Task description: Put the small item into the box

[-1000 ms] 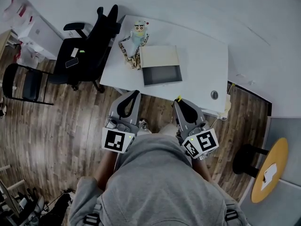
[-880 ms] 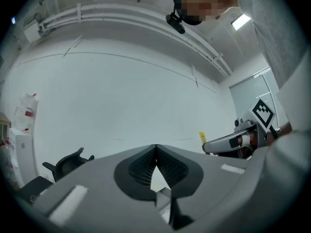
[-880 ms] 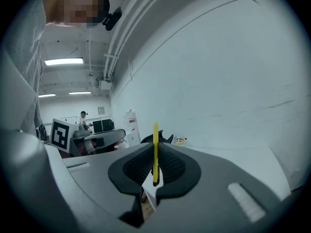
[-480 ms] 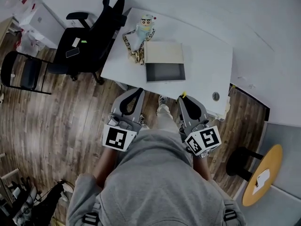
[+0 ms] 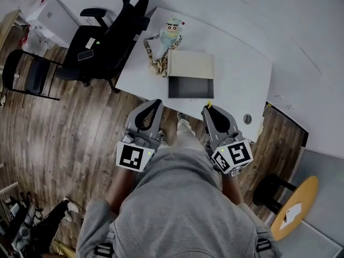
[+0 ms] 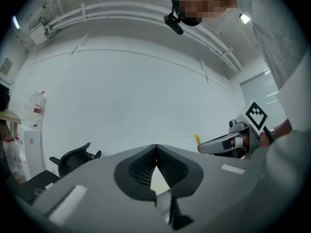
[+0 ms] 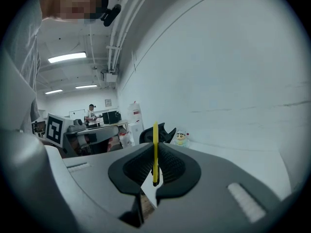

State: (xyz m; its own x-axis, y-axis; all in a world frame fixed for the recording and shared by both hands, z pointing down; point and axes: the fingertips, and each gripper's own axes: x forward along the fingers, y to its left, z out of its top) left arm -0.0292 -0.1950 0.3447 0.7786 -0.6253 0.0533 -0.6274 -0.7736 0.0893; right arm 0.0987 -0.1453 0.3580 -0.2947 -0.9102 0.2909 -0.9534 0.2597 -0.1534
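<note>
The right gripper (image 5: 209, 109) pinches a thin yellow strip (image 7: 155, 152) upright between its jaws, well short of the open box (image 5: 191, 86) on the white table (image 5: 242, 74). The left gripper (image 5: 155, 103), equally short of the box, has its jaws pressed together, empty.

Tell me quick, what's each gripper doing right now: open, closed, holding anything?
Left gripper: closed, nothing between its jaws.
Right gripper: closed on a thin yellow item.
</note>
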